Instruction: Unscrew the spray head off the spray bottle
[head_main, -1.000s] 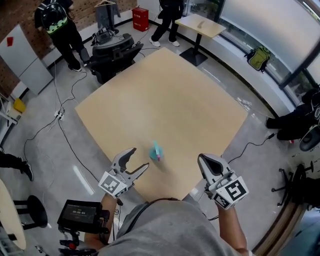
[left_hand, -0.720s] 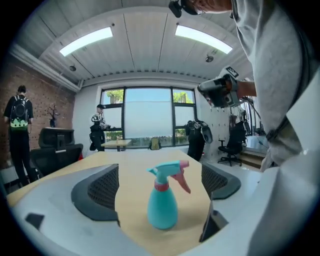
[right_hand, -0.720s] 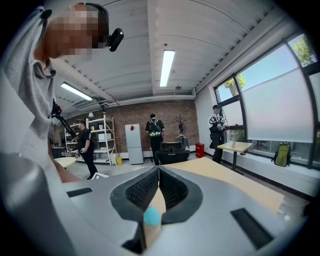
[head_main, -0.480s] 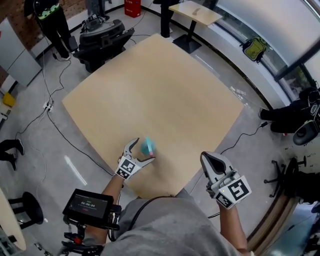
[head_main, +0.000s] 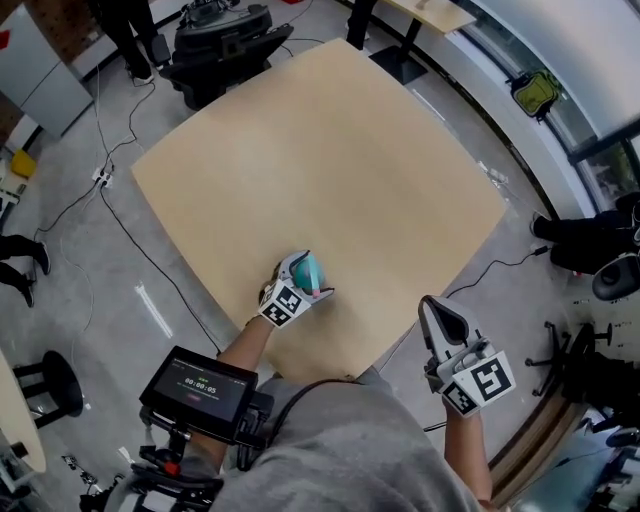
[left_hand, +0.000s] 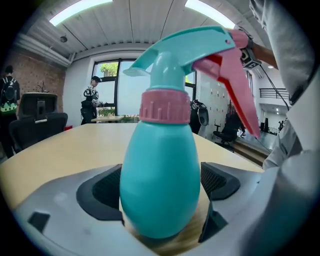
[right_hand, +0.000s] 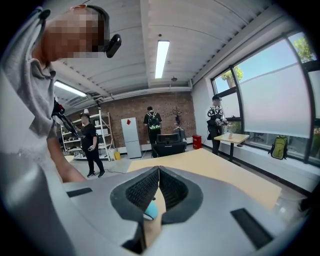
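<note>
Left gripper (head_main: 303, 278) dropped to the bottle (left_hand: 160, 180), 2 jaws just opened wide w/ its body between, no squeeze yet; right gripper (head_main: 440, 310) shut, empty. Spray head (left_hand: 200, 47) untouched.

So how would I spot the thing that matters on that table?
Find the big pale wooden table; near its edge closest to the person stands a small spray bottle. It alone is brightly coloured: teal egg-shaped body, pink collar, teal spray head with a pink trigger.
</note>
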